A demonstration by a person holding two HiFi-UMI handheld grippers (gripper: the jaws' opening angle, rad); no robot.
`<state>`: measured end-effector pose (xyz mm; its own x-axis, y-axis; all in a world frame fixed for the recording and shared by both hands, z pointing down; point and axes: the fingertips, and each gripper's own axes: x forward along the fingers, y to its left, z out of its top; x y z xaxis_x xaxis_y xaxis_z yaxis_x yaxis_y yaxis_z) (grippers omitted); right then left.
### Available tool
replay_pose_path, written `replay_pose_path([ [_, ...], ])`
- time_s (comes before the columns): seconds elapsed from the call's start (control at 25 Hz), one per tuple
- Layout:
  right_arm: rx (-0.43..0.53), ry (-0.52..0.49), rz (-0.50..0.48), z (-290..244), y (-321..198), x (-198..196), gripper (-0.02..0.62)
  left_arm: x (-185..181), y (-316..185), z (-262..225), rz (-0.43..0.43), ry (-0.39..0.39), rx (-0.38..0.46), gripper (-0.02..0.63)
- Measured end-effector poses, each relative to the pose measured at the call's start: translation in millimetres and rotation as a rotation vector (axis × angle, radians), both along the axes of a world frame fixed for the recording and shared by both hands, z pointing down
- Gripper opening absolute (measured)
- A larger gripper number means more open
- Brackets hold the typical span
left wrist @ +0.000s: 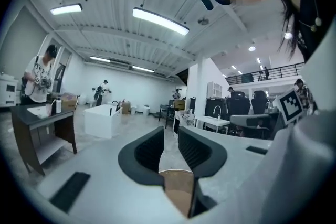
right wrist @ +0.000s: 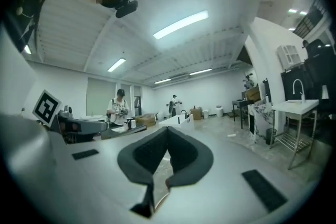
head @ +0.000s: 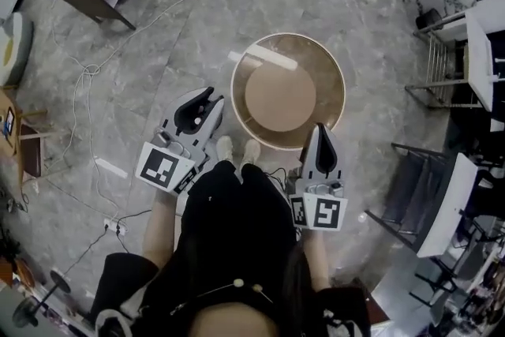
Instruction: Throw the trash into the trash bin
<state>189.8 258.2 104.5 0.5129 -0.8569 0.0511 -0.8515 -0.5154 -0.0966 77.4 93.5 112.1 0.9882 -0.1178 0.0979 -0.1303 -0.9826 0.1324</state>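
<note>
Fingers [left wrist: 148, 153] on the left gripper [head: 207, 95] are spread a bit with nothing between them. The right gripper [head: 319, 127] has its pair pressed tip to tip, also empty. The trash bin [head: 288, 35] sits on the floor just ahead of the person's shoes [head: 238, 148], with the left gripper at its near-left side and the right at its near-right. No trash in either one, and the bin's brown bottom looks bare, though glare might hide something small. Risks as I see them: the white cable [head: 88, 69] lying left of the bin could snag a foot, and shut jaws would just knock any leftover piece away.
</note>
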Motion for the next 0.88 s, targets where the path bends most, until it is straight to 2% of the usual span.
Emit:
replay_pose_path([
  [0.16,0.021,0.003,0.07,-16.0,40.2,11.4,0.003,14.0,17.2,-16.0,0.014,0.001,0.063,0.081],
  [0.4,0.031,-0.067,0.122,-12.1,77.1,24.8,0.002,20.9,27.4,-18.9,-0.002,0.004,0.077,0.078],
  [0.88,0.014,-0.017,0.141,-22.7,77.1,27.2,0.002,15.3,21.7,-22.2,-0.02,-0.001,0.095,0.075],
])
